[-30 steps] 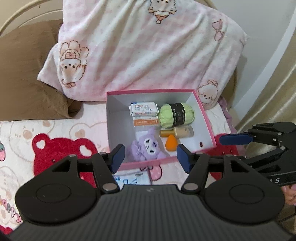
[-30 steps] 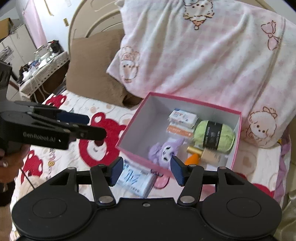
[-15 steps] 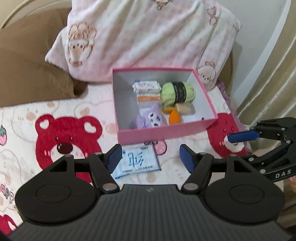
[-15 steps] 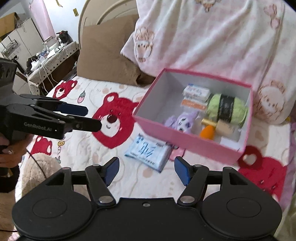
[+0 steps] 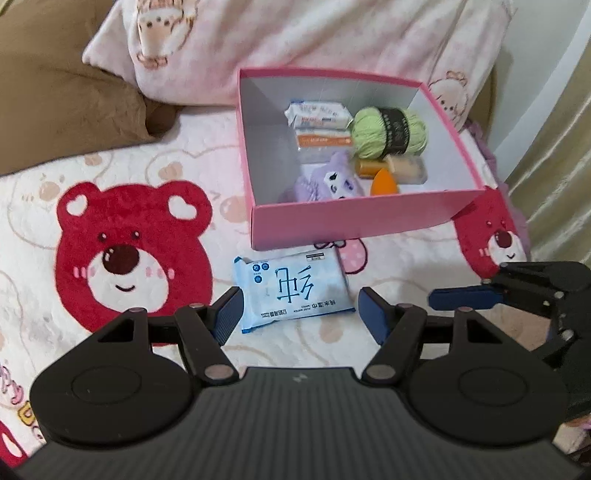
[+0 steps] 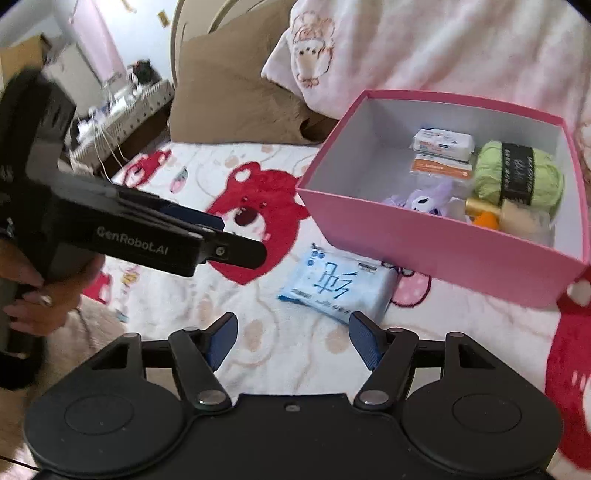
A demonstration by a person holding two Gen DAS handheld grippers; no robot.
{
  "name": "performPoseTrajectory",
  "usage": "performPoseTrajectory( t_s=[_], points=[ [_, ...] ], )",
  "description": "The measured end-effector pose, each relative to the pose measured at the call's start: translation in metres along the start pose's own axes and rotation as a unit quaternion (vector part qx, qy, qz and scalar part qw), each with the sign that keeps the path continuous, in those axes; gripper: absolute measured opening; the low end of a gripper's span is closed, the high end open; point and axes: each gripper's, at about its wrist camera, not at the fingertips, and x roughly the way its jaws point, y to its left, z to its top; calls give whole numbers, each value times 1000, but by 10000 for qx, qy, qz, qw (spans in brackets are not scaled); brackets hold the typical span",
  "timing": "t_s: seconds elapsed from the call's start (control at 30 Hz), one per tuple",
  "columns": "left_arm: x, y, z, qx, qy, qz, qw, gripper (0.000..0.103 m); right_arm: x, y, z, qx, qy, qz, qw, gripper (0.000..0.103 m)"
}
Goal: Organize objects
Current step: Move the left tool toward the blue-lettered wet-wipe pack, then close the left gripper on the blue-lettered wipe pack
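A: We're looking at the left gripper (image 5: 297,312); jaws standing wide, nothing between the pads; they've just been opening a bit, now holding level.
B: Right gripper (image 6: 291,341)?
A: Also wide and empty; jaws have just been opening too; we're seeing its blue fingertip (image 5: 458,298) poking in from the right in the left view.
B: Where's the wipes pack (image 5: 293,290)?
A: Lying flat on the bear-print blanket (image 5: 122,236), just in front of the pink box (image 5: 354,225); near wall, outside it; both grippers are pointing down at it, neither touching.
B: Box contents?
A: We're counting green yarn (image 5: 388,131) at the back right; two tissue packs (image 5: 319,125) stacked beside it; purple plush (image 5: 325,182) at the front; orange sponge (image 5: 384,184) and a small bottle (image 5: 395,168) on the right.
B: Surroundings?
A: Pink pillow (image 5: 295,33) behind the box; brown cushion (image 5: 62,96) to the left; a hand (image 6: 40,295) gripping the left tool in the right view.
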Motion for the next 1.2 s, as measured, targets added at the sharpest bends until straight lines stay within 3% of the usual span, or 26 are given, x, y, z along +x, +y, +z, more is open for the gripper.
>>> performPoseTrajectory(
  t_s=[0.23, 0.37, 0.53, 0.6, 0.73, 1.0, 1.2],
  points=[
    [44, 10, -6, -78, -85, 197, 9997, 68, 47, -19, 6, -114, 187, -176, 9996, 72],
    [64, 18, -10, -56, -137, 276, 9995, 68, 68, -38, 3, 204, 240, -159, 9994, 72],
    [92, 27, -15, -122, -61, 552, 9984, 68, 89, -57, -13, 585, 186, -316, 9976, 72],
    [102, 31, -15, -110, 87, 587, 9982, 68, 95, -61, -19, 618, 117, -438, 9971, 72],
    [111, 37, -11, -169, 0, 719, 9973, 68, 104, -60, -22, 521, -14, -418, 9978, 71],
    [123, 43, -5, -357, 126, 607, 9974, 68, 108, -66, -20, 772, -110, -396, 9962, 40],
    [133, 48, -11, -679, 415, 292, 9964, 72, 109, -72, -21, 935, -117, -443, 9946, 32]
  ],
)
